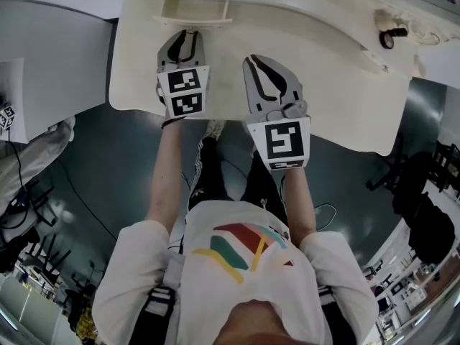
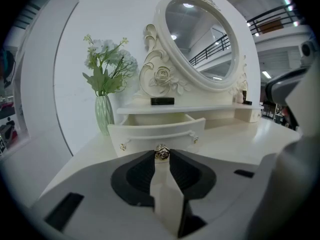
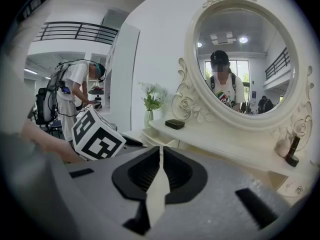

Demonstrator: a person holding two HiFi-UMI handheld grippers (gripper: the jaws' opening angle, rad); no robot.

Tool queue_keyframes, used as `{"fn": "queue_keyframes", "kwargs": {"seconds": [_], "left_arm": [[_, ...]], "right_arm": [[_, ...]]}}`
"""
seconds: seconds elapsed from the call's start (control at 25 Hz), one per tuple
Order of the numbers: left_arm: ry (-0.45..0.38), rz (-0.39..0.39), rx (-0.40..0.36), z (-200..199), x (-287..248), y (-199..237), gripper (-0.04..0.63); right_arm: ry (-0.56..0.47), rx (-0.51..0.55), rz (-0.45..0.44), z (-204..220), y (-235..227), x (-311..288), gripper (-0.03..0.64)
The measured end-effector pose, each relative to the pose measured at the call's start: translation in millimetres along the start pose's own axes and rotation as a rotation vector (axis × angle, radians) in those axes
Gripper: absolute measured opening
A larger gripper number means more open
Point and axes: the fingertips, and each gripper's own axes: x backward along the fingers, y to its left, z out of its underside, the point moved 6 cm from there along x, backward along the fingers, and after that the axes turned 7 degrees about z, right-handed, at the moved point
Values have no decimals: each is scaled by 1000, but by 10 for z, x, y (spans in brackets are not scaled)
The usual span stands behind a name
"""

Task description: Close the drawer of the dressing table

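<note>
The cream dressing table [image 1: 338,85] has its small drawer [image 2: 157,132] pulled out under the mirror shelf. The drawer also shows in the head view [image 1: 194,10] and in the right gripper view [image 3: 156,137]. My left gripper [image 2: 161,157] is shut on the drawer's metal middle knob [image 2: 161,152], its tips right at the drawer front [image 1: 188,34]. My right gripper [image 1: 252,60] hovers over the tabletop just right of the left one. Its jaws [image 3: 160,151] meet at the tips with nothing between them. It does not touch the drawer.
An oval mirror [image 2: 200,41] in a carved frame stands above the shelf, which bears a black box [image 2: 162,101]. A green vase with flowers [image 2: 104,113] stands left of the drawer. Small items [image 1: 389,37] lie at the table's right end. A person with a backpack [image 3: 75,91] stands far left.
</note>
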Motion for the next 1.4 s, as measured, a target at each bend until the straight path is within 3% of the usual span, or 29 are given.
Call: {"fn": "queue_keyframes", "kwargs": {"seconds": [1.4], "left_arm": [[-11,-17,-29,-179,-130,21,89]], "right_arm": [[0,-51,34,22,-250,76,2]]}}
